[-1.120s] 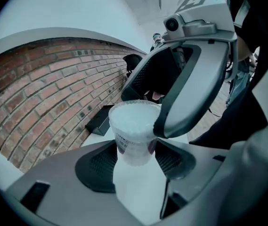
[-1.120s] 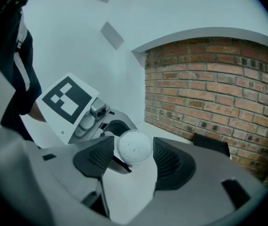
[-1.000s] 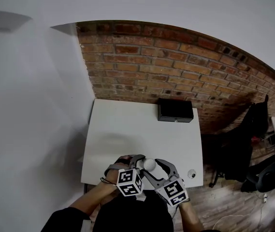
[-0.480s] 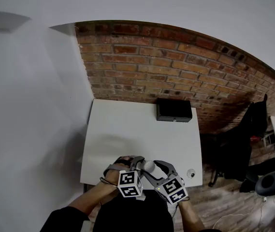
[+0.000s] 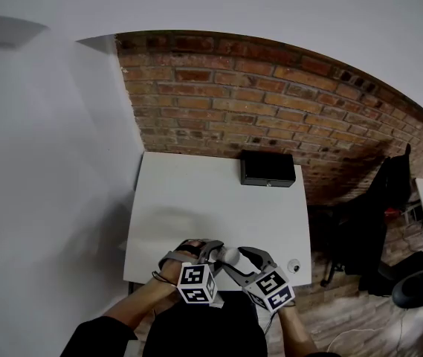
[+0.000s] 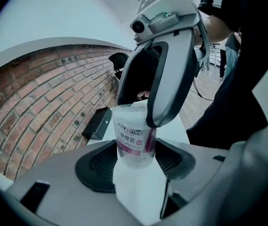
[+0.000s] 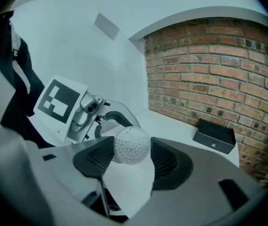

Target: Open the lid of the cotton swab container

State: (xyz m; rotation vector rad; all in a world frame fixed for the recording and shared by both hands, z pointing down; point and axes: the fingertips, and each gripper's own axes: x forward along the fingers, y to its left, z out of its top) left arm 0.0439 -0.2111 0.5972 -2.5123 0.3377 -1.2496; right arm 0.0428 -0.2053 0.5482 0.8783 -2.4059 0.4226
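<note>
Tongs barely shifted over the last second: left tongs [image 5: 212, 250] clamp the cotton swab container [image 6: 133, 142], right tongs [image 5: 242, 256] grip its lid [image 7: 132, 144], which looks still seated.

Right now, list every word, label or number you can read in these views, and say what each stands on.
"AIN temeil": label of the cotton swab container, the last letters uncertain.
Chinese characters under it, same label: too small to read surely.
Marker cubes: black-and-white square patterns, no words.
Lid, black box: no print seen.
</note>
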